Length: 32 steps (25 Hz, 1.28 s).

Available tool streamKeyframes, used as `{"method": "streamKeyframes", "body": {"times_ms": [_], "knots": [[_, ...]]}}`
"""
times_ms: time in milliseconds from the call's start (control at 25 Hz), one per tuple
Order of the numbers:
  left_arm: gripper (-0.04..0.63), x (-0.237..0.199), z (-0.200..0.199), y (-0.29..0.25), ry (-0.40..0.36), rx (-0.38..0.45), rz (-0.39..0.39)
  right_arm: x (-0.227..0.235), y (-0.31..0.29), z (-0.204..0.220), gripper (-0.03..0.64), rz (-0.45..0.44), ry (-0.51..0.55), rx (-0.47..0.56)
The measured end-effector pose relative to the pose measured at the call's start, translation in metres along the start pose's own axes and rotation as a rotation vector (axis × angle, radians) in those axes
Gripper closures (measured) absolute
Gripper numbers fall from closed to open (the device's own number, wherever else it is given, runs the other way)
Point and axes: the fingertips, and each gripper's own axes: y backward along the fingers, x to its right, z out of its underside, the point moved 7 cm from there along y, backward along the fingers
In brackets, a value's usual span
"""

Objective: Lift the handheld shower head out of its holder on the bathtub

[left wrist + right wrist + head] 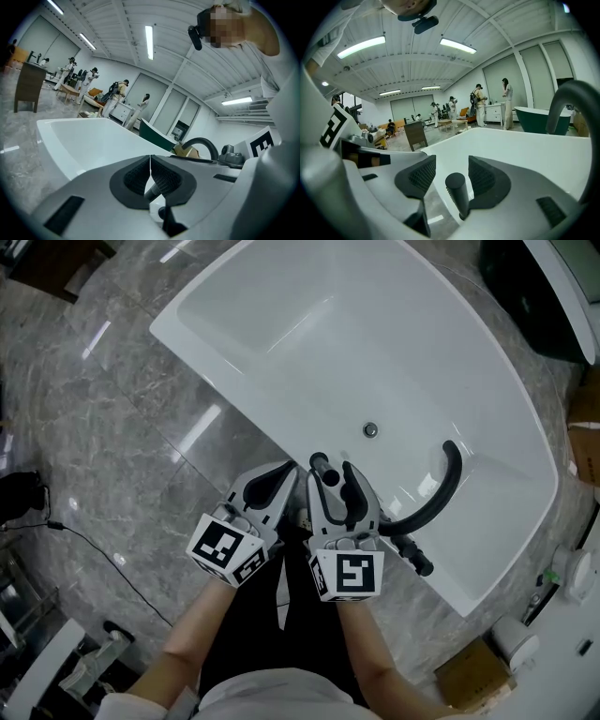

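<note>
Handheld shower head (321, 465): a slim matte-black cylinder with a flat round top, standing upright at the near rim of the white oval bathtub (394, 352).

Head view. I see the right hand-held gripper (333, 482) with its jaws apart, one on each side of the cylinder. The left hand-held gripper (277, 482) rests just beside it with its jaws together. A black curved spout (441, 491) arches over the rim to the right. Grey marble floor (112, 446) surrounds the tub. The holder is hidden beneath the grippers.

Left gripper view. The left hand-held gripper (150, 165) shows its ribbed black pads meeting tip to tip, with nothing clamped between them. The bathtub (84, 140) and the spout (202, 143) lie beyond.

Right gripper view. The right hand-held gripper (450, 163) stands open, and the shower head (458, 194) rises between its pads, nearer the right one. I cannot tell whether it touches that pad. The tub wall (525, 150) fills the background.

Step in hand, as I judge it: closing on the handle. I would centre the cylinder between the pads and grip it below the top. I would then draw it straight up along its own axis so it clears the holder without binding. The smooth round body may slip or twist if pinched off-centre.
</note>
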Motion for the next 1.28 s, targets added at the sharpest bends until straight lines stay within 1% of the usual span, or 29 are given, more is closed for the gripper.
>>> {"method": "streamKeyframes", "body": {"times_ms": [480,680,1040,1080,1120,1160,1280], "knots": [[0.583,-0.024,0.045,-0.014,0.047,-0.052,0.01,0.012,-0.027,0.054,0.407,0.032,-0.04,-0.049],[0.583,-0.033,0.062,-0.016,0.064,-0.078,0.015,0.012,-0.034,0.07,0.407,0.027,-0.051,-0.057],[0.583,-0.044,0.078,-0.02,0.098,-0.092,0.021,0.015,-0.043,0.087,0.408,0.083,-0.054,-0.051],[0.583,-0.045,0.08,-0.02,0.103,-0.094,0.02,0.015,-0.043,0.087,0.418,0.091,-0.04,-0.049],[0.583,-0.046,0.082,-0.02,0.108,-0.097,0.02,0.016,-0.045,0.087,0.457,0.102,-0.016,-0.048],[0.583,-0.047,0.084,-0.021,0.111,-0.1,0.021,0.017,-0.046,0.087,0.471,0.111,0.012,-0.046],[0.583,-0.048,0.088,-0.022,0.117,-0.107,0.024,0.018,-0.049,0.087,0.48,0.113,0.042,-0.045]]}}
